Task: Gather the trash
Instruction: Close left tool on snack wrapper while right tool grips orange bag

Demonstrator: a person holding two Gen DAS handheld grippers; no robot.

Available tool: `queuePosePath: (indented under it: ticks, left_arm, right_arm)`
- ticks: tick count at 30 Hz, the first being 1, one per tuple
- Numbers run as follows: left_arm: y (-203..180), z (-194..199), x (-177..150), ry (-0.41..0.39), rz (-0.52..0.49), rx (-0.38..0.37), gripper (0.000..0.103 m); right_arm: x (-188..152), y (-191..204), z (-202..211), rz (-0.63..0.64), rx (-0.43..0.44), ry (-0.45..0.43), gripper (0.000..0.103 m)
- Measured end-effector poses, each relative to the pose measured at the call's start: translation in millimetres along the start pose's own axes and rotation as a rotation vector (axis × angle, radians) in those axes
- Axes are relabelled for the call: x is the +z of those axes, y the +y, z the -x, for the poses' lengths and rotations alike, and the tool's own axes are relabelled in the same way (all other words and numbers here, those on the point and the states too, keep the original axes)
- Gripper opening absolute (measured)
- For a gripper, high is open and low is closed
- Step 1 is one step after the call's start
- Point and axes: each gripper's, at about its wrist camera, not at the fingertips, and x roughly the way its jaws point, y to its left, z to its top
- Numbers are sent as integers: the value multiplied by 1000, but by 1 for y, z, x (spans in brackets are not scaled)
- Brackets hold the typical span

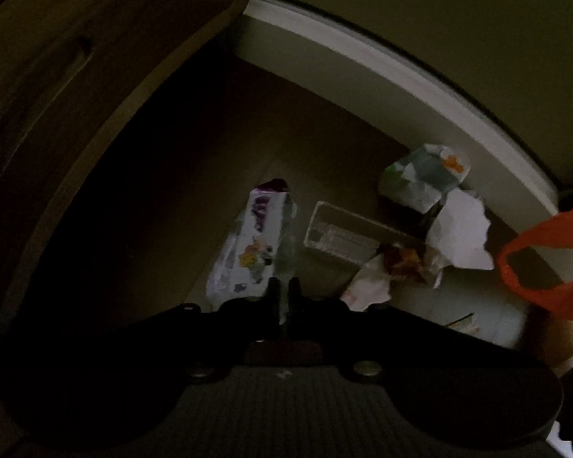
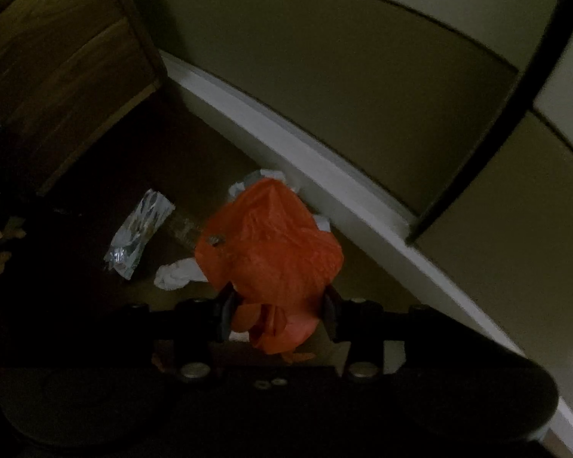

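A white plastic wrapper [image 1: 248, 244] with purple print hangs over the dim floor. My left gripper [image 1: 284, 292] points straight down and is shut on the wrapper's clear edge. The same wrapper [image 2: 141, 229] looks silvery in the right wrist view. My right gripper [image 2: 278, 315] is shut on a bunched orange plastic bag [image 2: 271, 248], which fills the gap between its fingers [image 2: 225, 313]. The bag's open handle loop [image 1: 554, 267] shows at the right edge of the left wrist view. More trash lies by the wall: a crumpled white paper [image 1: 460, 233], a crushed printed package [image 1: 424, 177] and a clear tray [image 1: 343, 236].
A white baseboard [image 1: 401, 72] runs along the wall behind the trash. A dark wooden cabinet [image 2: 57, 76] stands to the left. A red and yellow wrapper [image 1: 405, 263] and a white tissue [image 1: 366, 286] lie near the tray. A dark frame [image 2: 515, 114] crosses at the right.
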Motion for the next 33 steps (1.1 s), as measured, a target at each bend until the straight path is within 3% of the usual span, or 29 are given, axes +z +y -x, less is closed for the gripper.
queuePosePath:
  ticks: [2,4,5,6,11,15,22,25,26,29,33]
  left_arm:
    - [7,-12,-1,15,34,7,19]
    - [16,-27,-3,37,69,9,43]
    - [20,-36,-3,45,80,8,63]
    - [22,-45,-3,48,78,12,69]
    - [27,-102,-1,108,-4,77,69]
    - [39,-137,-3,159,-38,69,69]
    - [44,-160,-13,176,-54,51,69]
    - [43,-157,-17,151,-53,58,37]
    - [43,-156,-18,148,-47,60,31]
    - [45,-151,-20,121,-14,61,19]
    - [44,-132,-24,86,0,68,12]
  right_arm:
    - [-3,-2,-5,-7,6,20,42]
    - [-3,-5,-11,-17,12,42,42]
    - [-1,-7,-16,-22,19,52,42]
    - [-2,-7,-19,-24,23,60,42]
    - [6,-6,-51,-4,40,109,42]
    - [9,-3,-72,8,46,134,42]
    - [11,3,-91,30,49,164,42]
    - [12,3,-93,33,50,168,42]
    - [12,3,-93,34,48,169,42]
    - [13,2,-92,28,44,168,42]
    - [16,2,-83,16,31,156,42]
